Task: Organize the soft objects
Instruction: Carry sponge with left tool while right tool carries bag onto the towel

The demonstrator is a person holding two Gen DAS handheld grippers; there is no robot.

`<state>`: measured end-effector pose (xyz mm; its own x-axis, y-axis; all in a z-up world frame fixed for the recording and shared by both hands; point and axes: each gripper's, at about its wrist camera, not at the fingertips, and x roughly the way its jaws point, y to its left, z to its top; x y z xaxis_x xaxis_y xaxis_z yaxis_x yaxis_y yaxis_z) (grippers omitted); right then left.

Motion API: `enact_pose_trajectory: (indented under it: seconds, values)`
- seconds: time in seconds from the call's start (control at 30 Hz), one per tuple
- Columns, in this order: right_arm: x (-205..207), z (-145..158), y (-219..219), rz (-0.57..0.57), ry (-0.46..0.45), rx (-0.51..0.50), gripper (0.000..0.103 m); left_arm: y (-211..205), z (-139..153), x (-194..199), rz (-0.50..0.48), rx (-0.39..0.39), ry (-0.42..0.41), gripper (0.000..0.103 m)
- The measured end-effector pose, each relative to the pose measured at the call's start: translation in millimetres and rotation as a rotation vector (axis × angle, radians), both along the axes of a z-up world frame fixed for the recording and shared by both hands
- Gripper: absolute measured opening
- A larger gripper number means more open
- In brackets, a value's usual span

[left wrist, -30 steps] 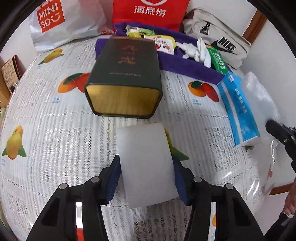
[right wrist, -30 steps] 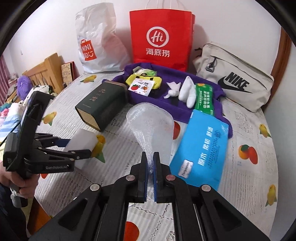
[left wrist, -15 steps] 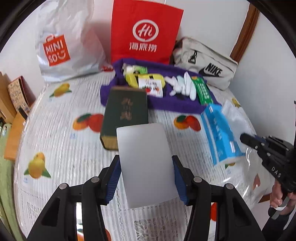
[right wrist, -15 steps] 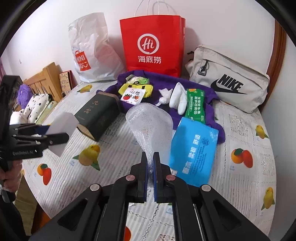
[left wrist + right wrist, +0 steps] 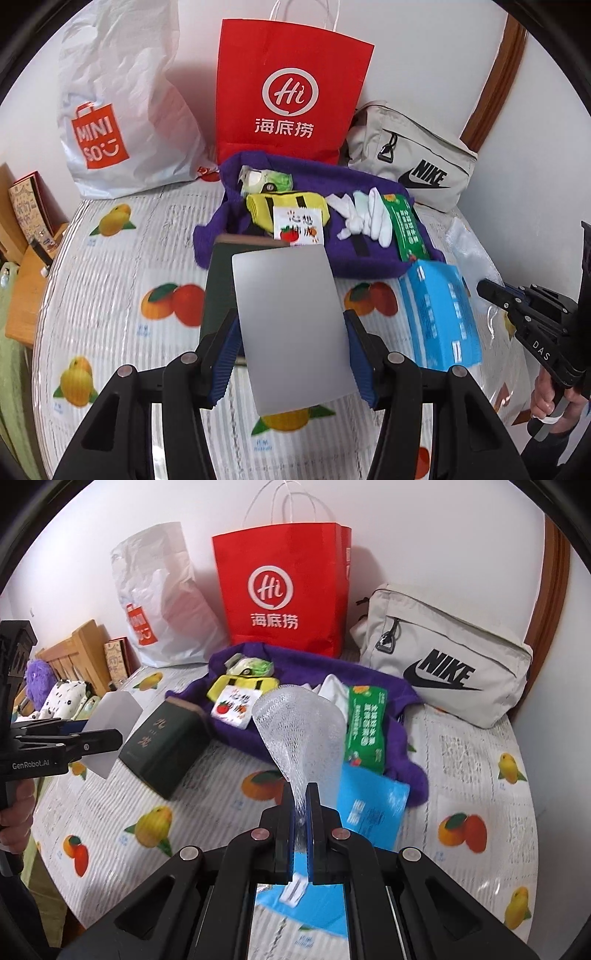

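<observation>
Fruit-print tablecloth [image 5: 110,295] over a table pushed against a white wall.
Left gripper [image 5: 291,354] is clamped on a white foam block [image 5: 291,328], lifted above the dark green tin [image 5: 166,749]; right gripper [image 5: 303,808] pinches a clear bubble-wrap sheet [image 5: 299,734] over the blue tissue pack [image 5: 373,805]. Behind them a purple cloth [image 5: 402,768] holds small packets, backed by a red paper bag [image 5: 284,590], a white Miniso bag [image 5: 118,110] and a beige Nike pouch [image 5: 443,661].

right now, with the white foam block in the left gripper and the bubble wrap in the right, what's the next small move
Probably carry the white foam block forward toward the purple cloth. The left gripper clamps it in the air above the dark green tin, and the other small items already lie on that cloth. The right gripper just holds the bubble wrap.
</observation>
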<state>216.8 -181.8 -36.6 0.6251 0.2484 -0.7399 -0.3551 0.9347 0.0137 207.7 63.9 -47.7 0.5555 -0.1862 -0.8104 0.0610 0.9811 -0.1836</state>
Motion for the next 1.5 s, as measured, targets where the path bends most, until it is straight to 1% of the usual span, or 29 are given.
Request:
enact_pose_trajectory:
  seconds: [0.3, 0.43, 0.53, 0.7, 0.9, 1.07, 1.23, 1.27, 1.3, 1.33, 1.37, 1.43, 1.5]
  values:
    - [48.7, -1.7, 0.3, -0.018, -0.001, -0.008, 0.005, -7.7, 3.1, 43.5, -0.031, 0.008, -0.013, 0.053]
    - [68.9, -7.0, 3.0, -0.012, 0.01, -0.003, 0.005, -8.2, -1.9, 65.7, -0.03, 0.01, -0.005, 0.054]
    - [87.6, -14.4, 6.7, 0.003, 0.045, 0.026, 0.005, -7.5, -7.1, 81.4, -0.028, 0.011, 0.004, 0.054]
    - [117.7, -25.7, 19.9, 0.025, 0.059, 0.013, 0.005, -3.7, -15.1, 101.8, -0.021, 0.017, 0.022, 0.054]
    - [145.8, -35.1, 14.6, -0.031, 0.064, -0.019, 0.006, 1.9, -22.9, 121.4, -0.011, 0.01, 0.036, 0.054]
    - [167.7, -53.8, 7.7, -0.069, 0.12, -0.039, 0.007, 0.9, -27.7, 138.1, -0.019, -0.009, 0.046, 0.054]
    - [178.2, -64.1, 10.3, -0.054, 0.153, -0.037, 0.01, -12.0, -31.9, 159.1, -0.047, -0.016, 0.055, 0.055]
    - [179.6, -65.2, 10.1, -0.05, 0.163, -0.031, 0.011, -14.5, -33.0, 162.3, -0.053, -0.015, 0.057, 0.055]
    - [180.0, -65.5, 9.1, -0.047, 0.17, -0.021, 0.016, -17.8, -35.4, 167.4, -0.059, -0.013, 0.061, 0.055]
    - [180.5, -65.8, 7.6, -0.044, 0.175, -0.01, 0.025, -20.2, -38.0, 172.2, -0.061, -0.014, 0.066, 0.055]
    - [180.2, -65.8, 6.3, -0.038, 0.182, 0.005, 0.031, -22.7, -41.2, 177.7, -0.062, -0.018, 0.073, 0.055]
    - [179.7, -64.7, 5.4, -0.031, 0.178, 0.01, 0.054, -26.8, -46.4, 185.9, -0.065, -0.022, 0.086, 0.055]
    - [177.7, -63.6, 5.3, -0.023, 0.161, -0.002, 0.06, -32.0, -51.9, 194.5, -0.069, -0.02, 0.102, 0.055]
